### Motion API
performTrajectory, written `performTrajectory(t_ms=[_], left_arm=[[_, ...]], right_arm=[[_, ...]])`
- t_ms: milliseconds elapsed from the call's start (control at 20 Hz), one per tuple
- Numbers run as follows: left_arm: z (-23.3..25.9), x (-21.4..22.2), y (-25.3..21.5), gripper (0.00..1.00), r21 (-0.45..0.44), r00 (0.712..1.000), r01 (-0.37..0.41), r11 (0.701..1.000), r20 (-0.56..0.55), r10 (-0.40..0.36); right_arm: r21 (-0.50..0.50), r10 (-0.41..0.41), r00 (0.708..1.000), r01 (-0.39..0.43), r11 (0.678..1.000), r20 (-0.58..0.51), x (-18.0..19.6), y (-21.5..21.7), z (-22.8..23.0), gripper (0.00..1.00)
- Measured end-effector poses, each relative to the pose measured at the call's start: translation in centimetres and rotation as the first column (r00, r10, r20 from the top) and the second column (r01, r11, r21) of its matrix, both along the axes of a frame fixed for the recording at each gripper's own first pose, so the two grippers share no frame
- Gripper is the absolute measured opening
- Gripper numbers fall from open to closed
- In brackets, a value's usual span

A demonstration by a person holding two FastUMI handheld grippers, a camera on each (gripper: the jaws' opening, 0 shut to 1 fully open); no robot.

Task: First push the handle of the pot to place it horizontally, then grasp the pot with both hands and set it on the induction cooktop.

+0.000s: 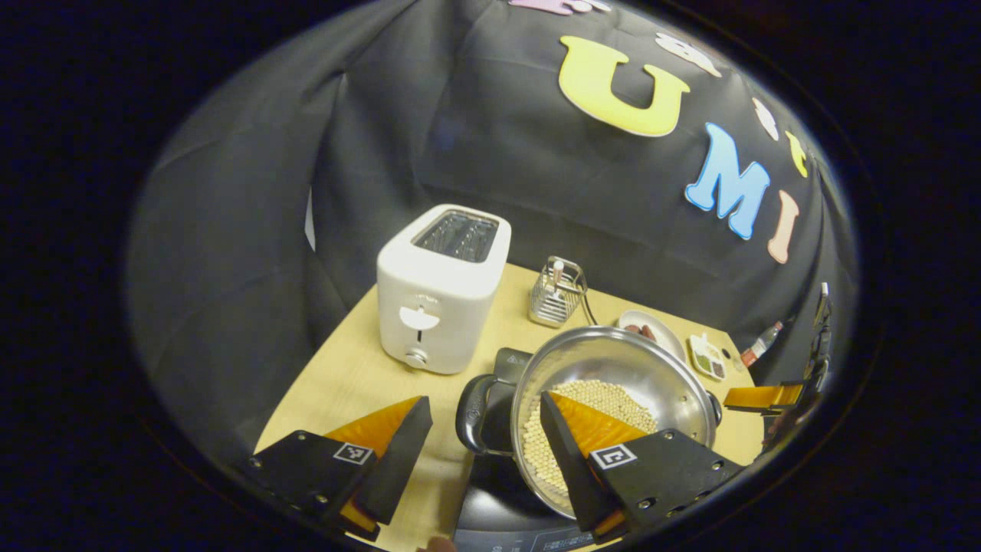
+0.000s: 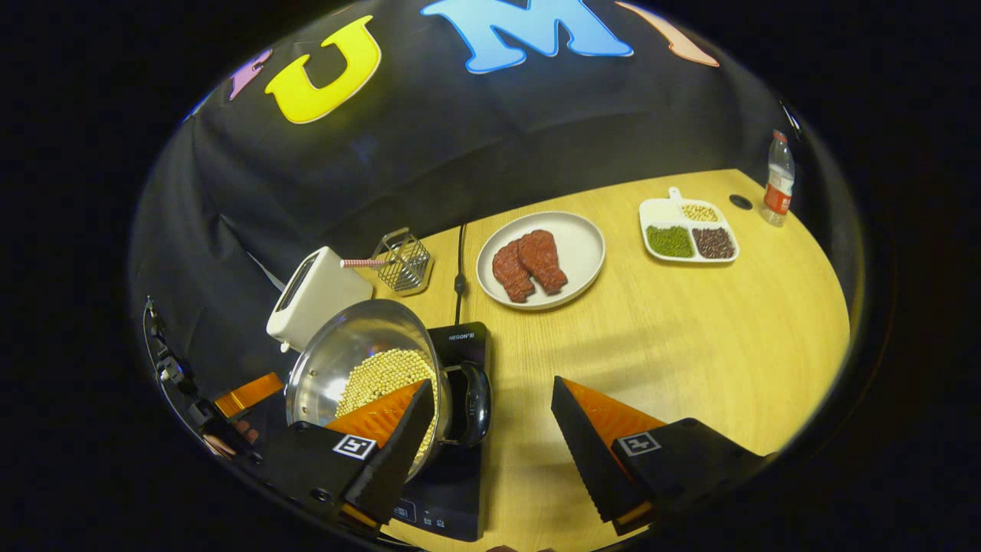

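On the induction cooktop (image 2: 460,429): steel pot (image 2: 360,368) of soybeans, side handles level. Left gripper (image 1: 487,437) and right gripper (image 2: 490,418) both spread wide, each straddling a handle (image 1: 479,414), gripping nothing. Looks like release after placement, or pre-grasp.

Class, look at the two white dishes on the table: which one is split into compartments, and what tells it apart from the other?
The small rectangular tray near the bottle: three compartments holding beans or grains. The round plate is undivided and carries two pieces of meat.
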State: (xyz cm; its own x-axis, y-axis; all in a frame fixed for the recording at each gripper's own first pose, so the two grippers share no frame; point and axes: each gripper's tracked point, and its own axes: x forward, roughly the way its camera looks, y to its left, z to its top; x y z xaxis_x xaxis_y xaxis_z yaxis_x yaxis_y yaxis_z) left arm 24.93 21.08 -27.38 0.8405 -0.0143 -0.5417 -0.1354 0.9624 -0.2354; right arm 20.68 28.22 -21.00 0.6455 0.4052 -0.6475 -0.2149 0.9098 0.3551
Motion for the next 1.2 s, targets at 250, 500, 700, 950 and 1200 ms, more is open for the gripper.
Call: performTrajectory(t_ms=[250, 500, 700, 950, 1200], left_arm=[[7.2, -2.0, -2.0, 0.87, 0.156, 0.990, -0.046, 0.987, 0.137, 0.025], [16.6, -4.1, -9.3, 0.87, 0.255, 0.949, -0.027, 0.967, 0.312, -0.056], [21.4, -6.2, -18.1, 0.87, 0.200, 0.903, 0.023, 0.980, 0.416, -0.106], [24.5, -10.0, -26.4, 0.86, 0.253, 0.872, 0.017, 0.967, 0.470, -0.138], [24.6, -14.0, -34.5, 0.86, 0.227, 0.870, -0.022, 0.974, 0.485, -0.093]], right_arm=[[-0.015, -0.046, 0.983, 0.049, 0.999, 0.180, -1.4, -5.1, 7.0, 0.98], [-0.056, -0.115, 0.915, 0.148, 0.987, 0.387, -2.8, -12.0, 12.5, 0.98], [-0.049, -0.193, 0.825, 0.258, 0.965, 0.532, -5.8, -19.7, 17.4, 0.98], [-0.041, -0.227, 0.767, 0.313, 0.949, 0.600, -7.1, -27.3, 18.1, 0.98], [-0.032, -0.212, 0.729, 0.306, 0.952, 0.651, -8.8, -33.1, 18.0, 0.97]])
